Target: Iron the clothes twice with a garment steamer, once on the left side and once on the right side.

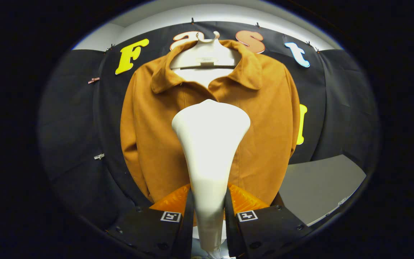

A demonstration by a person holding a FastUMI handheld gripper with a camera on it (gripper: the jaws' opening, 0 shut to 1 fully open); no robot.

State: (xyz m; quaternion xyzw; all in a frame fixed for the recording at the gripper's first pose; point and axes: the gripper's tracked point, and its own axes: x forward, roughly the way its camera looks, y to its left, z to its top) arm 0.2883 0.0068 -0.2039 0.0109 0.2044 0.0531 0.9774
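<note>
The camera is riding on the hand-held gripper [208,216] and looking forward along its two fingers. It is looking up a little at the jacket [156,136] hanging near ahead. The steamer [210,144] is sitting very close, right in the middle, squeezed between both fingers.

The tool [208,212] has both fingers [185,219] pressed on the narrow neck of a white steamer [210,151], whose wide head rises ahead of them. Beyond it, a brown jacket [149,136] hangs on a white hanger [207,54] against the black wall. A grey worktop [318,183] lies beside the jacket's hem.
</note>
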